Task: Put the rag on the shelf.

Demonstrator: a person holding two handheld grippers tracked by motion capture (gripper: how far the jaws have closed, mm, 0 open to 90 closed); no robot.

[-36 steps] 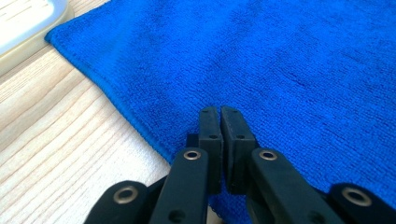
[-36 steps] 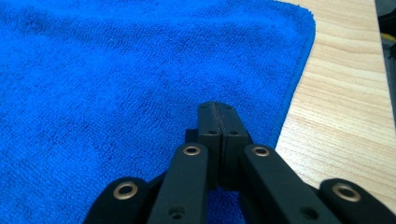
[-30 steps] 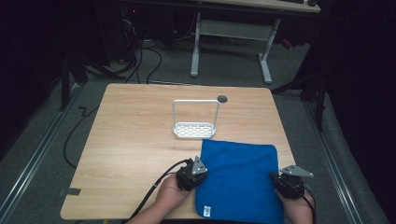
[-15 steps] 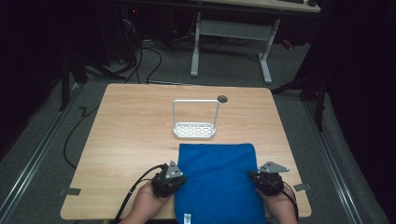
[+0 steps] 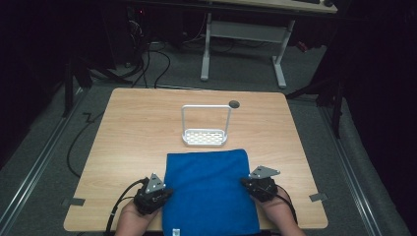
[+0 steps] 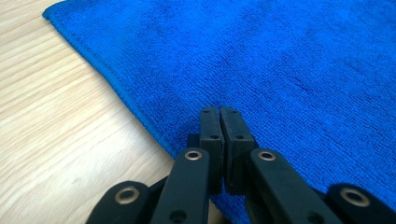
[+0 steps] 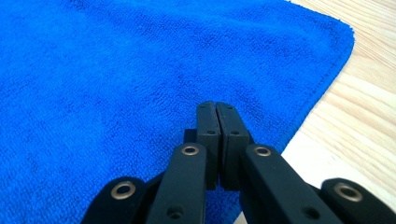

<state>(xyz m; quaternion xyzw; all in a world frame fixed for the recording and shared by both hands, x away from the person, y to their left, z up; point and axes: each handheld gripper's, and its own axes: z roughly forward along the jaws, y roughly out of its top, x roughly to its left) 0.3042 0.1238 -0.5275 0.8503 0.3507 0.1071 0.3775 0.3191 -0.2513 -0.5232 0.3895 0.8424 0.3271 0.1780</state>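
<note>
A blue towel (image 5: 209, 189) lies flat on the near middle of the wooden table (image 5: 133, 137), its near end hanging over the front edge. My left gripper (image 5: 164, 192) rests on the towel's left edge, held by a hand. My right gripper (image 5: 244, 183) rests on its right edge. In the left gripper view the jaws (image 6: 219, 112) are pressed together, tips down on the blue cloth (image 6: 280, 60), with no fold between them. The right gripper view shows the same: shut jaws (image 7: 215, 106) lying on flat cloth (image 7: 116, 70) near its right hem.
A small white wire rack (image 5: 205, 135) with a tall handle stands just beyond the towel's far edge. A round cable hole (image 5: 234, 103) sits behind it. Cables trail off the table's left front. A desk frame (image 5: 243, 29) stands on the floor beyond.
Both grippers and the towel have shifted left and toward the front edge together. The towel now lies square to the table with its near end over the edge.
</note>
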